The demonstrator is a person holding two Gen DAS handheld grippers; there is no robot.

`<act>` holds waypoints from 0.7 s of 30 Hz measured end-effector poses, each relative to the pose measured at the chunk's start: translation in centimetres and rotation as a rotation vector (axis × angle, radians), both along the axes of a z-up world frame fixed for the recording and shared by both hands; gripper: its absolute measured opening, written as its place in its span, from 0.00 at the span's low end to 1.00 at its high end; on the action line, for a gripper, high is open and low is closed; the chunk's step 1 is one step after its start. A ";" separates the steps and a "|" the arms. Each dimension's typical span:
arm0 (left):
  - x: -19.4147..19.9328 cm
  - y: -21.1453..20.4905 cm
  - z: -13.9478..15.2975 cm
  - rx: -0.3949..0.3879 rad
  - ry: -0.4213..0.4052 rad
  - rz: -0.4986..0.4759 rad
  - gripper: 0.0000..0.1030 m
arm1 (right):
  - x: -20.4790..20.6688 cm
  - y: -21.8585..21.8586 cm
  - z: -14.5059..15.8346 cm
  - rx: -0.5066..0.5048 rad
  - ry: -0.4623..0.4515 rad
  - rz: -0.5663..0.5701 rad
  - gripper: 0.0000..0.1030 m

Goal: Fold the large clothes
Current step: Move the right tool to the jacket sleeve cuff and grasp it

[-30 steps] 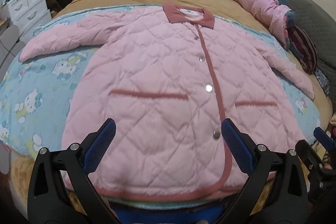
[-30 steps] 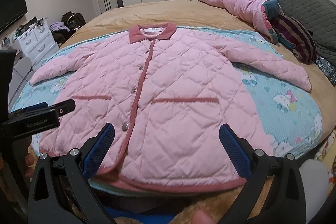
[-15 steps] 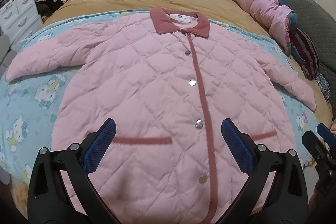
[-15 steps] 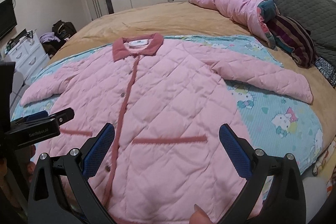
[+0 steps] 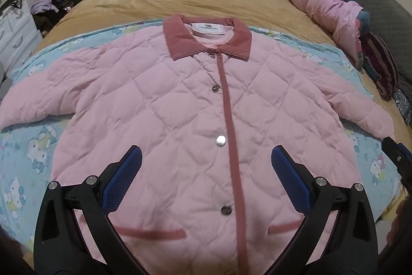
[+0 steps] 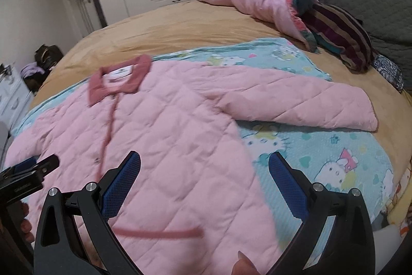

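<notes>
Jacket (image 5: pixel 195 105) cuff (image 6: pixel 360 112), right view only.

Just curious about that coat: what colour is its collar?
The collar is dusty rose, darker than the pale pink quilted coat; the left wrist view shows it best.

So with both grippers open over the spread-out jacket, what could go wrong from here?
The quilted pink jacket is thick, so the fingers may pinch only the top layer and the fold could drag. The right sleeve reaches off the cartoon blanket onto the tan bedspread and might snag or bunch there.
</notes>
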State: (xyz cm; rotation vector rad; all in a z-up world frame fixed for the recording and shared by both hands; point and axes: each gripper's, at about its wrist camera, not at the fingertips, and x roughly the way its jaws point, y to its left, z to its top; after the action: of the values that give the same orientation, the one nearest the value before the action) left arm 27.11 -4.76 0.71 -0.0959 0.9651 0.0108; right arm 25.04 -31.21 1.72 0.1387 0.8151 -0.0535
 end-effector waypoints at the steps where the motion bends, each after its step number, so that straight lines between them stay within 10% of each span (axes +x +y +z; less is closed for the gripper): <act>1: 0.5 -0.2 -0.2 -0.005 -0.001 -0.004 0.91 | 0.4 -0.5 -0.2 0.002 0.001 -0.007 0.96; 14: 6.3 -3.6 -3.6 0.035 0.058 -0.008 0.91 | 6.3 -9.3 -5.1 0.022 0.094 -0.208 0.96; 21: 8.2 -4.6 -4.7 0.064 0.078 -0.021 0.91 | 7.6 -16.6 -8.1 0.204 0.133 -0.371 0.96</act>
State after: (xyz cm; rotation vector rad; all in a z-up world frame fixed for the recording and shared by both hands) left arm 35.31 -9.35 -4.02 -0.0264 1.0425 0.0262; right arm 32.67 -47.84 -6.43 0.4825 0.9188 -0.3331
